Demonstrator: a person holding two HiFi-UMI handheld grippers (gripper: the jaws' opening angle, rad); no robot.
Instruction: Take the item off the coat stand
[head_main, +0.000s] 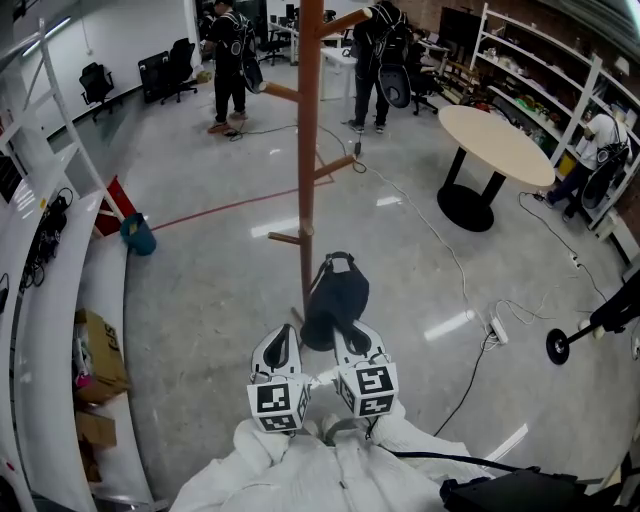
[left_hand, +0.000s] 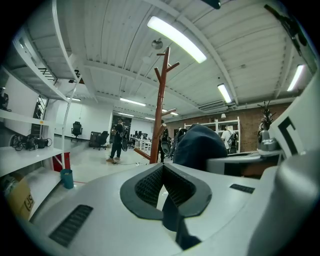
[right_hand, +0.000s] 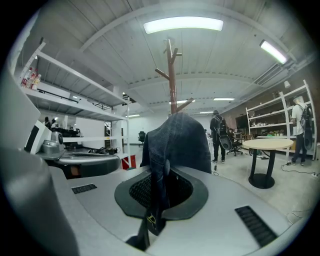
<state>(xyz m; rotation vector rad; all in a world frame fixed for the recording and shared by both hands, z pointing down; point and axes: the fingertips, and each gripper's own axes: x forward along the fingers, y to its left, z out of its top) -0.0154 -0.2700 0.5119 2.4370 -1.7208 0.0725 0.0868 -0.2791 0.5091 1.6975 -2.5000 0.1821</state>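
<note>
**Ana:** What is the biggest thing that could go wrong?

**Ben:** The tall wooden coat stand. I think the dark blue bag is already off the pegs, but it hangs just beside the pole. If it swings, it could bump the pole or hook on the low peg. A hard tug then might rock the whole stand.

**Ana:** And the bag itself?

**Ben:** It could drop to the floor. It hangs in the air in front of both grippers. Only the right gripper has it for sure.

**Ana:** How does it hold it?

**Ben:** Its jaws are squeezed tight on a thin strap. The rest of the bag sits past the jaws, so all its weight pulls on that little bit. A quick jerk could slide the strap out.

**Ana:** What about the left gripper?

**Ben:** Its jaws look pressed together too. I can't tell if any cloth is caught between them. It sits right next to the right gripper, so the two could knock into each other and shake the strap loose.
</note>
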